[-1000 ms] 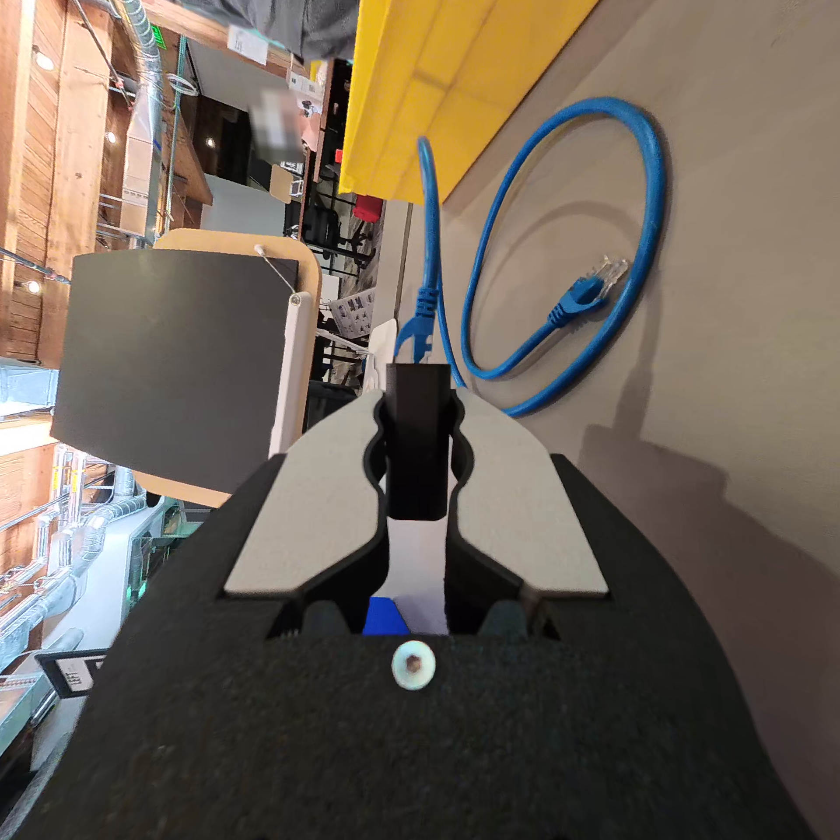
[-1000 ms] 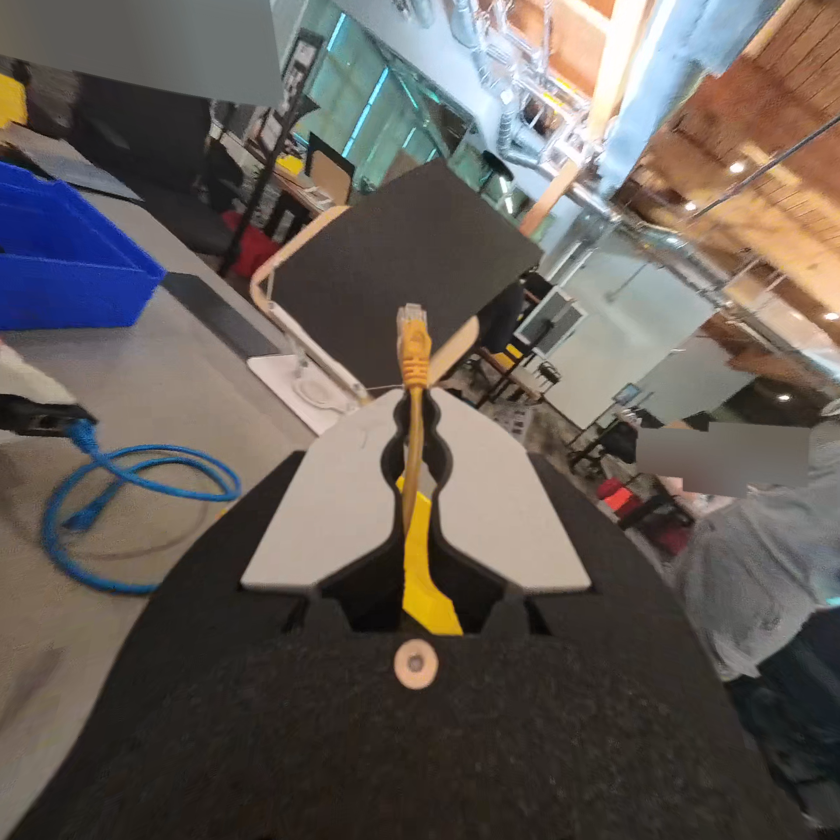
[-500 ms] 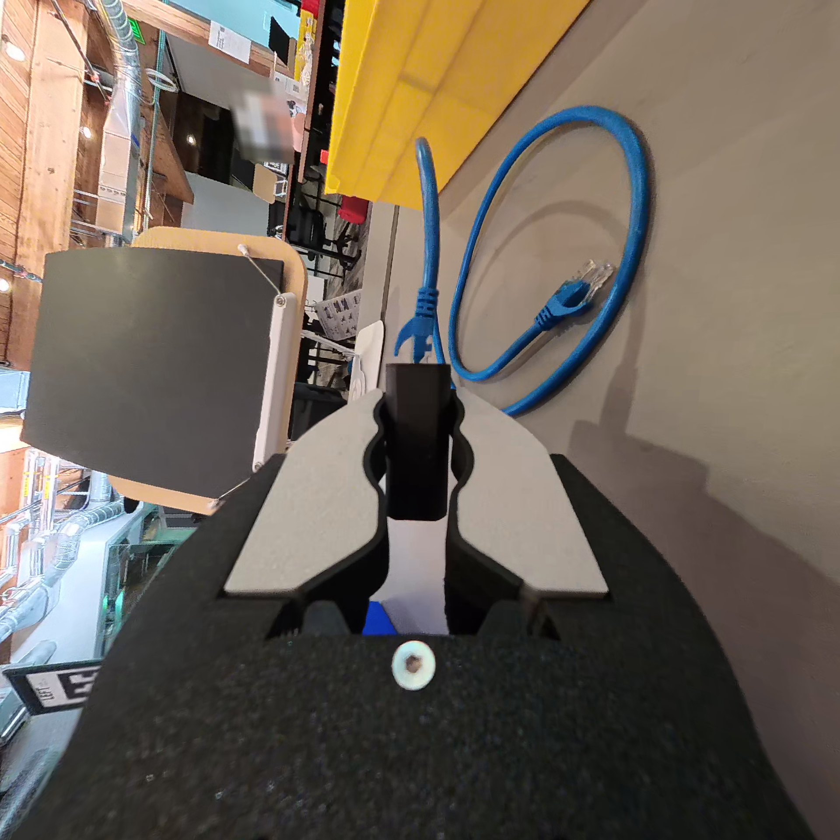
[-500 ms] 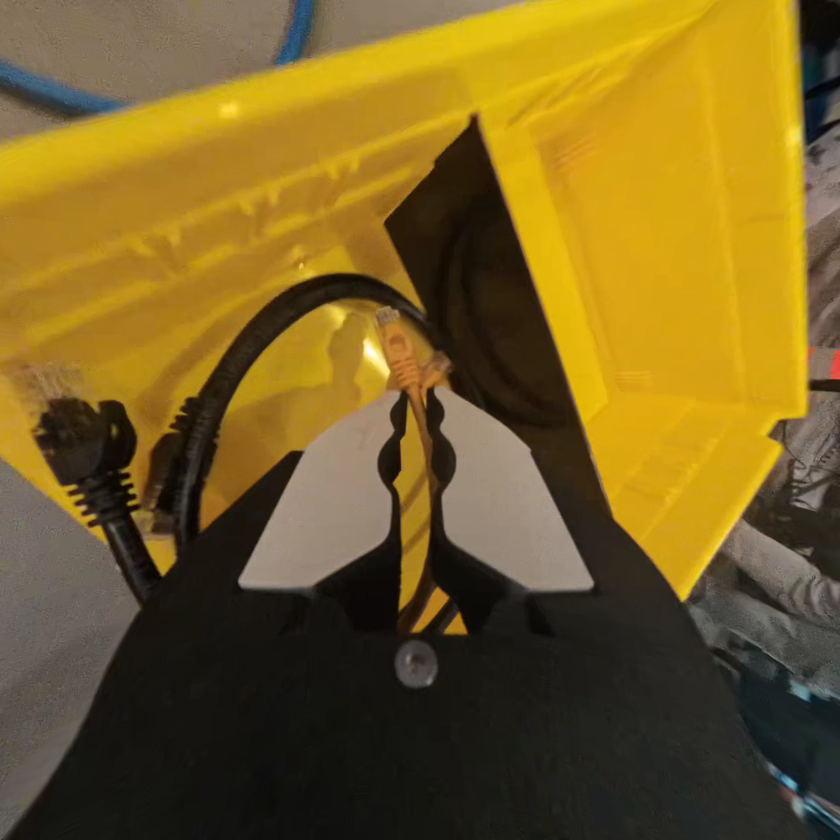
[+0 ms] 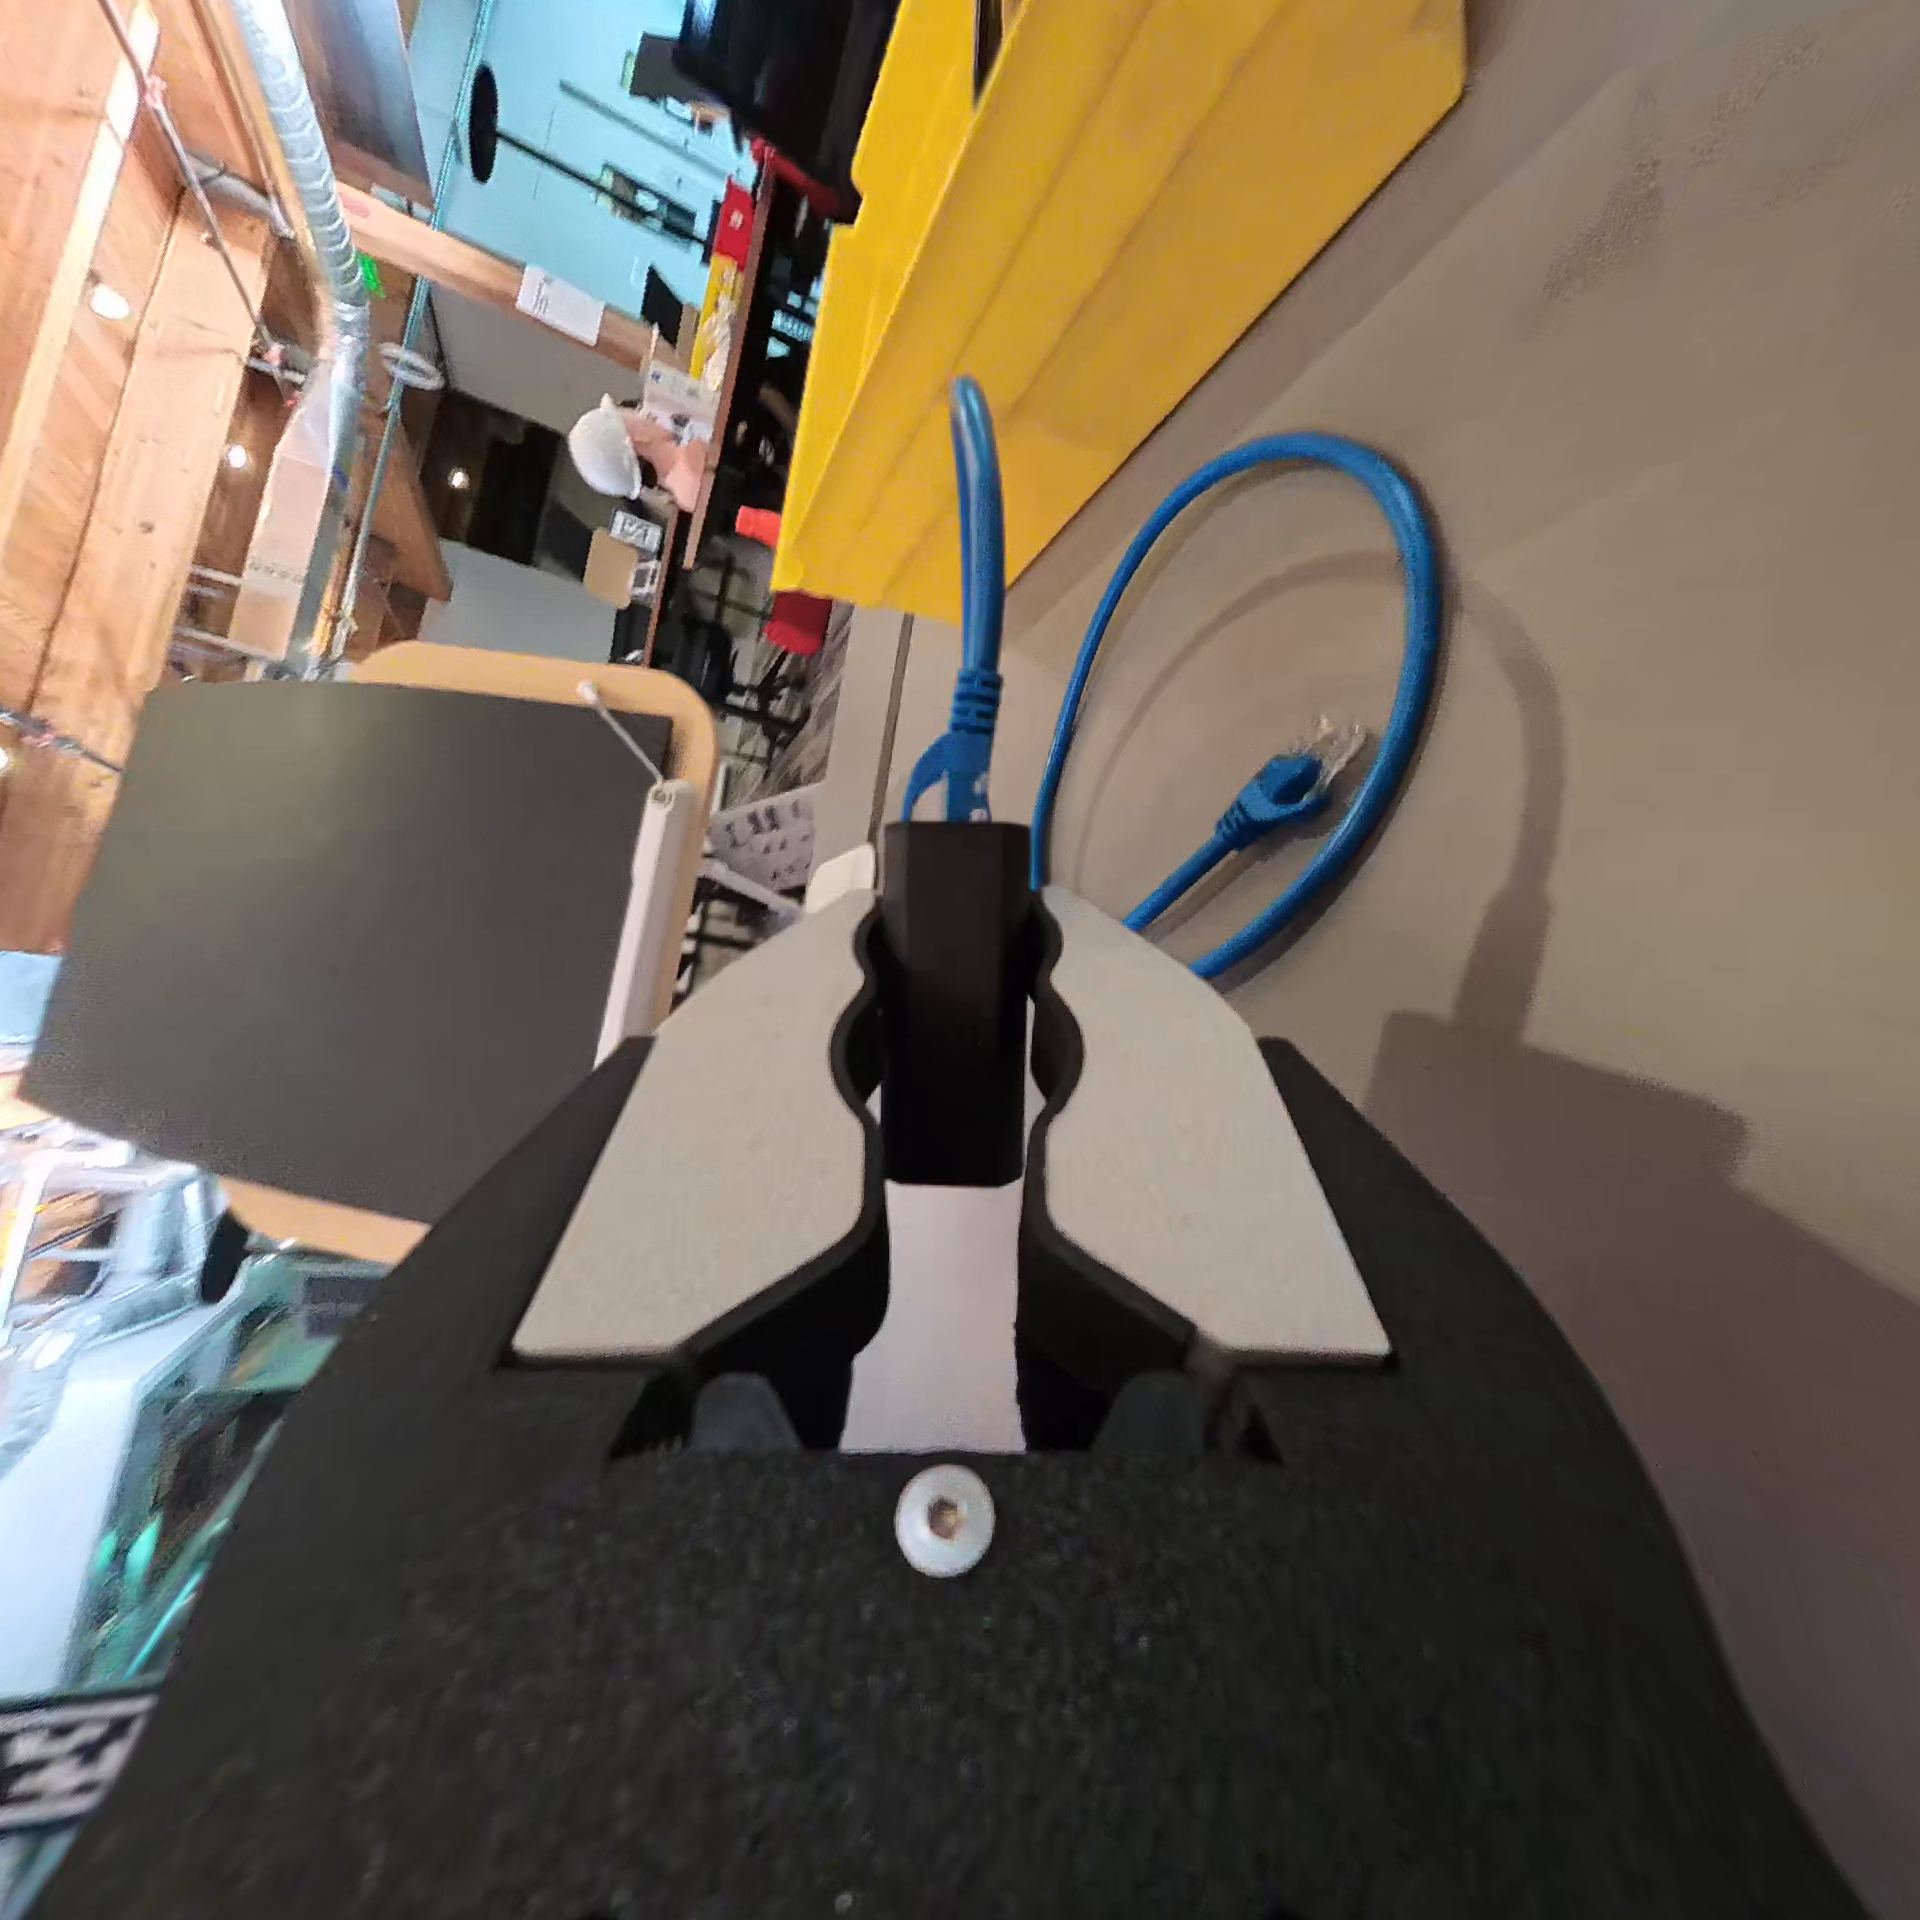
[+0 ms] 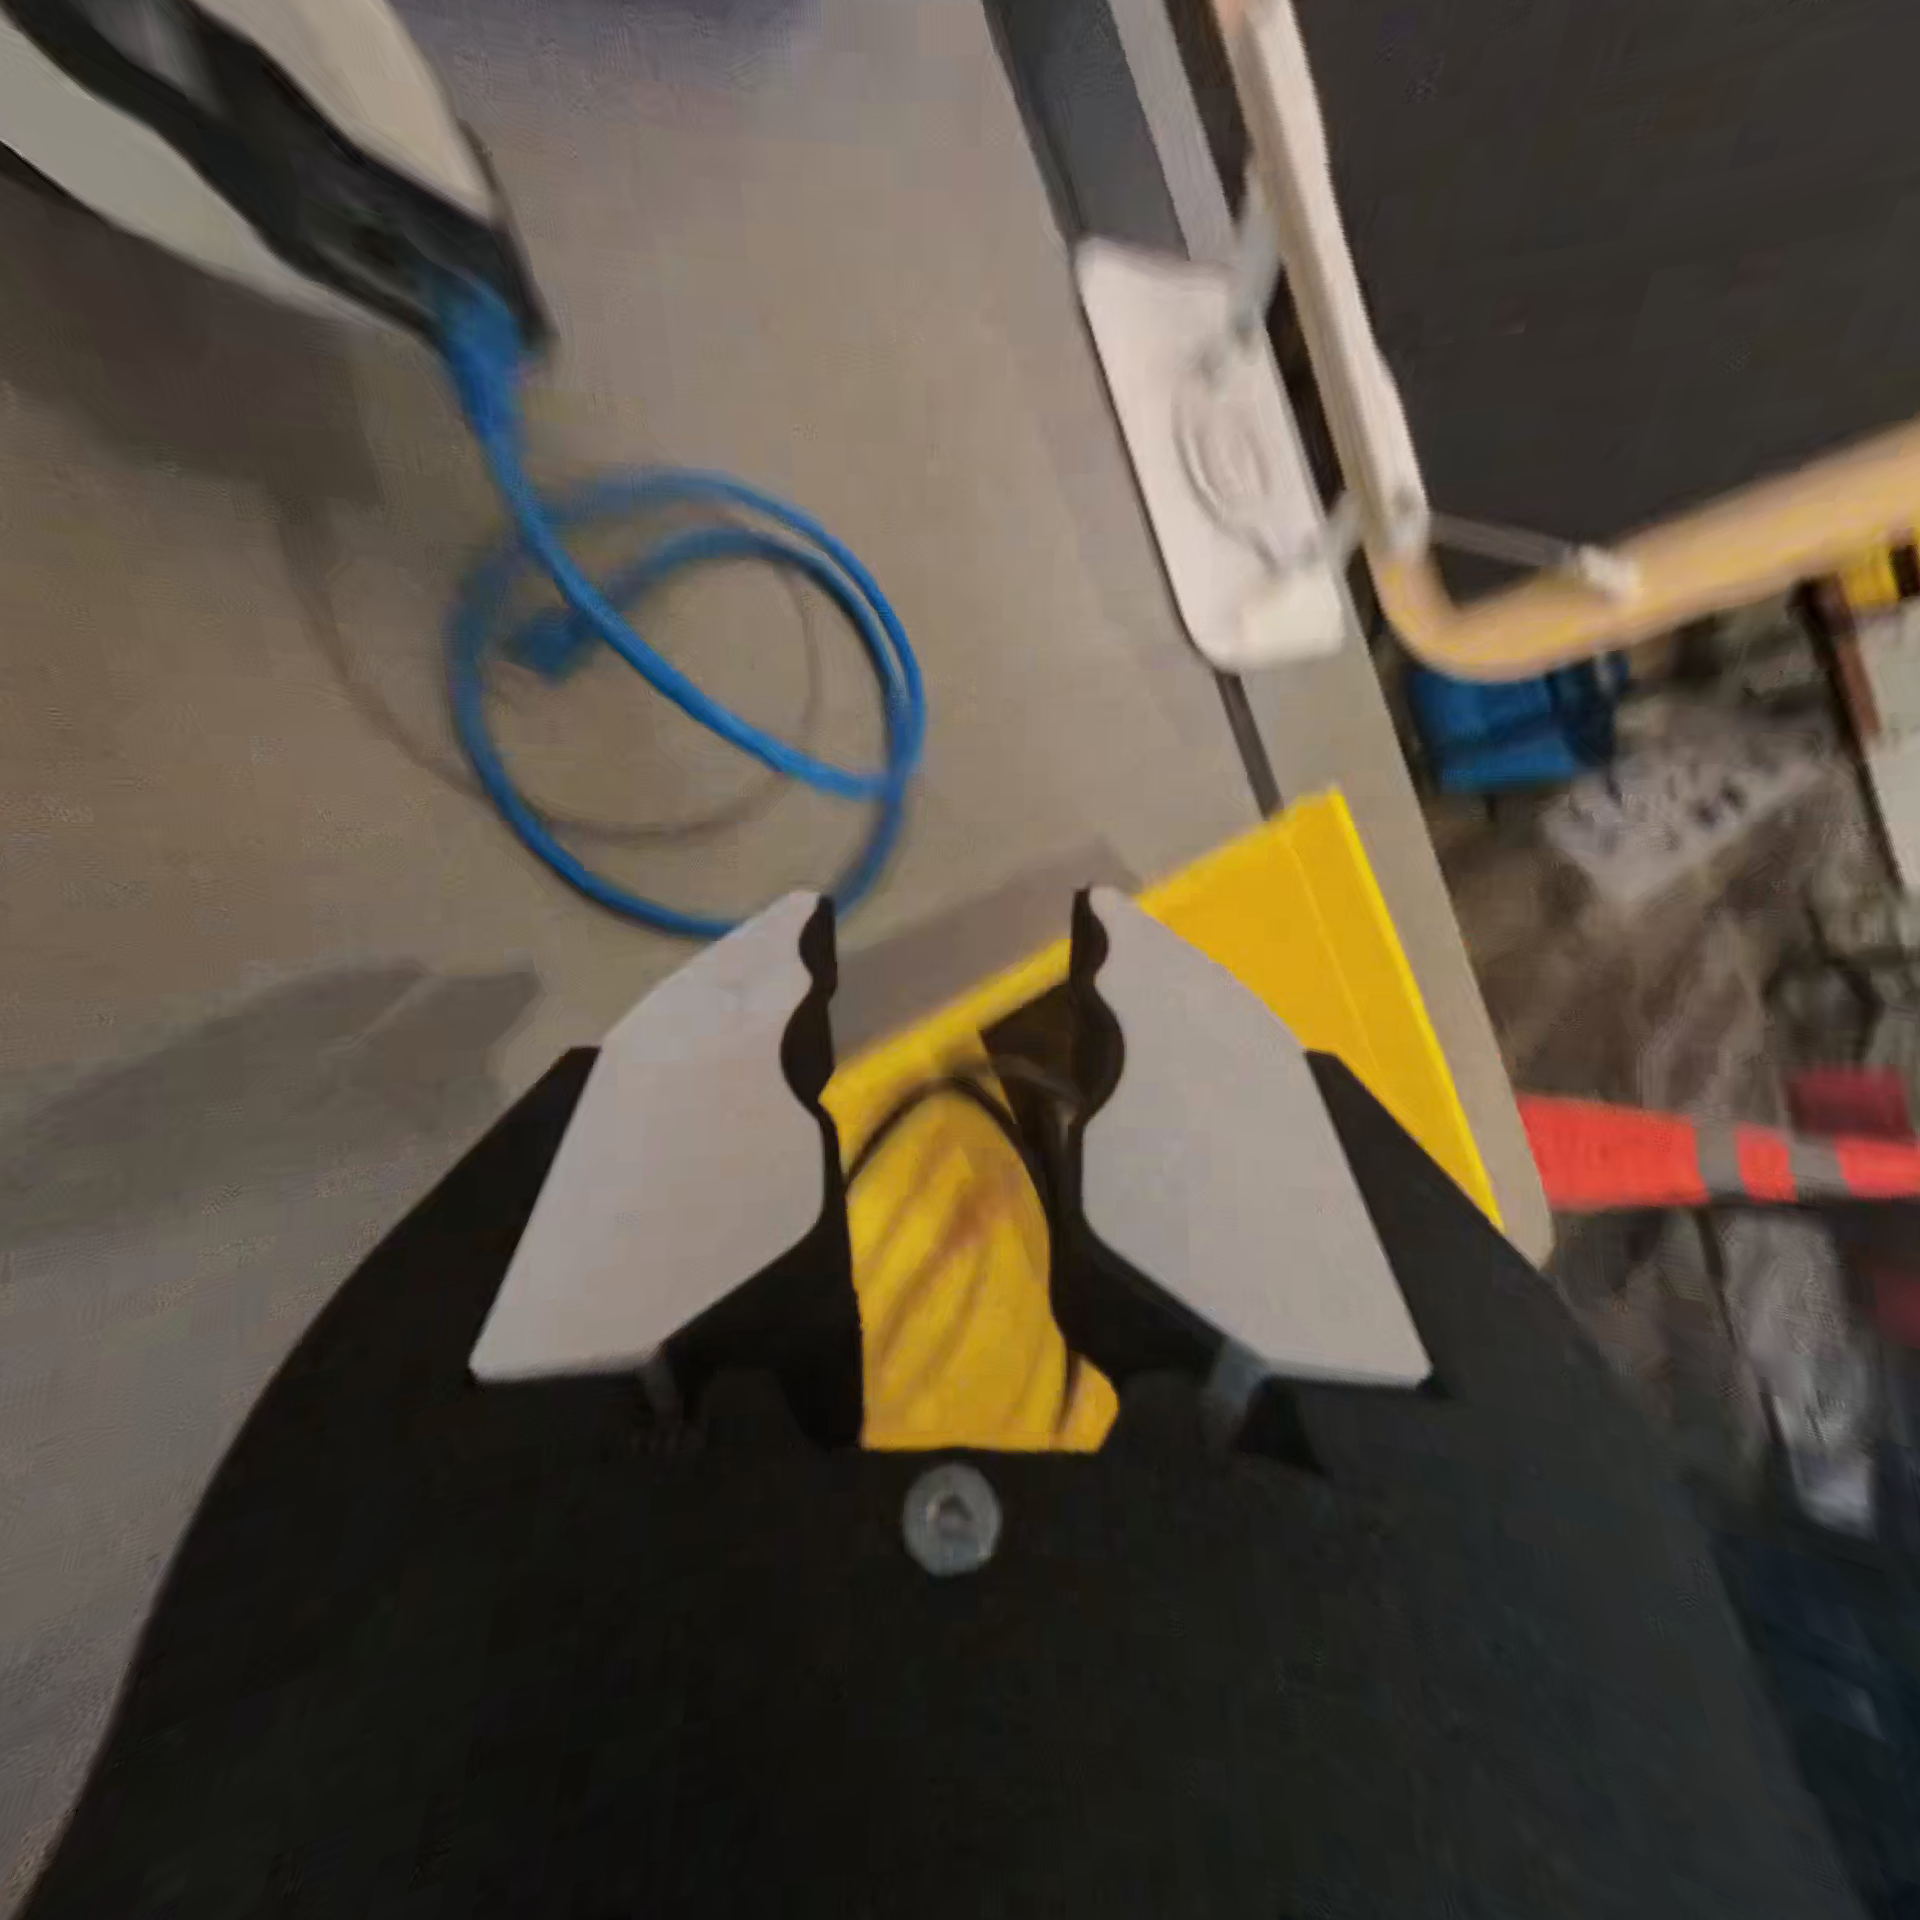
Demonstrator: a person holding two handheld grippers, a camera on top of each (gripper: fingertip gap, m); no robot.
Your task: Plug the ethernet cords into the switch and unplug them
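My left gripper [image 5: 954, 914] is shut on a small black switch [image 5: 951, 997]. A blue ethernet cord [image 5: 1392, 582] is plugged into the switch's far end at one plug [image 5: 956, 769]; its loop and free plug [image 5: 1283, 784] lie on the grey table. My right gripper [image 6: 951, 925] is open and empty above the yellow bin [image 6: 1299, 935], where a yellow cord [image 6: 935, 1247] and a black cord [image 6: 1039, 1091] lie. The right wrist view, blurred, also shows the switch [image 6: 343, 229] in the left gripper, with the blue cord [image 6: 686, 727] hanging from it.
The yellow bin [image 5: 1039, 260] stands on the grey table [image 5: 1662, 520] just beyond the blue loop. A black panel on a white stand [image 5: 343, 935] is at the table's edge; it also shows in the right wrist view [image 6: 1247, 468]. About 20 cm separates my left fingertips from my right.
My right gripper carried the yellow cord into the yellow bin, opened and let it go, then swung back toward the table. My left gripper kept hold of the switch, shifting only slightly.
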